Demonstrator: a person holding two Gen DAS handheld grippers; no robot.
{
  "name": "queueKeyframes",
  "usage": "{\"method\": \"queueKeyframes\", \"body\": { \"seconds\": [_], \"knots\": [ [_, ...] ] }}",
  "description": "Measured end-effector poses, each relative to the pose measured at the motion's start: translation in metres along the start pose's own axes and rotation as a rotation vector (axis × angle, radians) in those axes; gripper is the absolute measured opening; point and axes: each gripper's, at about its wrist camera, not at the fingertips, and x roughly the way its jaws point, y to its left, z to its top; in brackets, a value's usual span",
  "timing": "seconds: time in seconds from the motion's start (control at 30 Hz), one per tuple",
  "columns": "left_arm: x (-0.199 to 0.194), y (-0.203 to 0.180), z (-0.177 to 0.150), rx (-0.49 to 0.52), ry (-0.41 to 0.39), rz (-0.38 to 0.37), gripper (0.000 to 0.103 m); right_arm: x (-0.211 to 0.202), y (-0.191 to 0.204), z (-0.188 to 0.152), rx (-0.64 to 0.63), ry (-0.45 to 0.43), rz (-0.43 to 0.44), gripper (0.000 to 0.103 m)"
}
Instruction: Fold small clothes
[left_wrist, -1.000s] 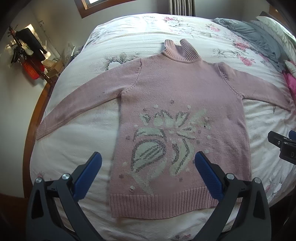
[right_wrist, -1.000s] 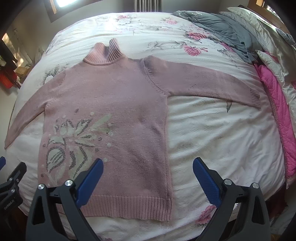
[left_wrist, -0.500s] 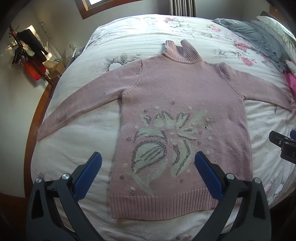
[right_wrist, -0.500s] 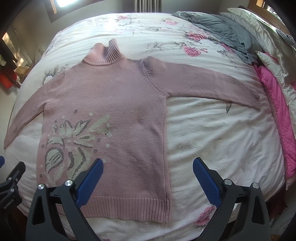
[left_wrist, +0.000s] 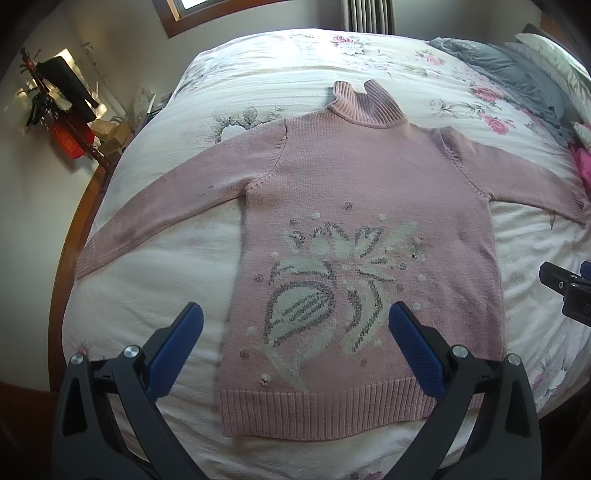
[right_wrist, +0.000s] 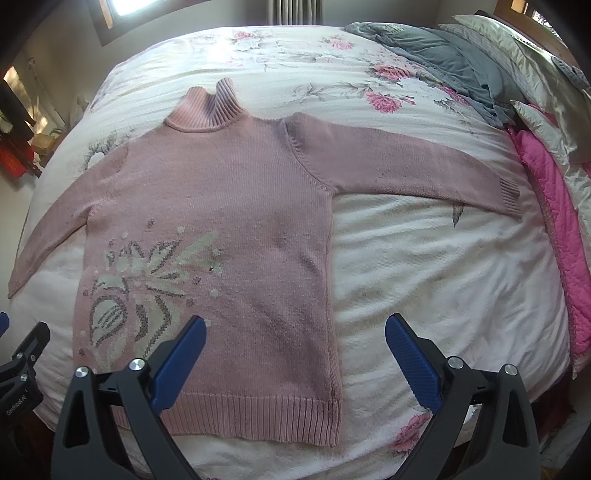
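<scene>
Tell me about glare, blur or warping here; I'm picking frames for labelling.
Left wrist view: sharp on the sweater, fisheye bulges the bed, corners go dark, and sun washes out the bedspread near the window. Right wrist view: same bulge and dark corners, glare on the bedspread beyond the collar, and the knit stays readable.

both grippers, left gripper and right gripper, hover side by side, fingers spread wide, gripping nothing.

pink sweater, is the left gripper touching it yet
Apart. In the left wrist view the left gripper hangs open above the pink sweater, which lies flat and undisturbed.
</scene>
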Motion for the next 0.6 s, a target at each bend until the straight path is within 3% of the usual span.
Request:
{"method": "queueKeyframes", "body": {
  "seconds": [0.6],
  "knots": [
    [0.0023,0.0034,0.0007,-0.002,0.001,0.008,0.099,0.0019,-0.0003,0.0033,-0.005,0.0,0.005,0.098]
  ]
}}
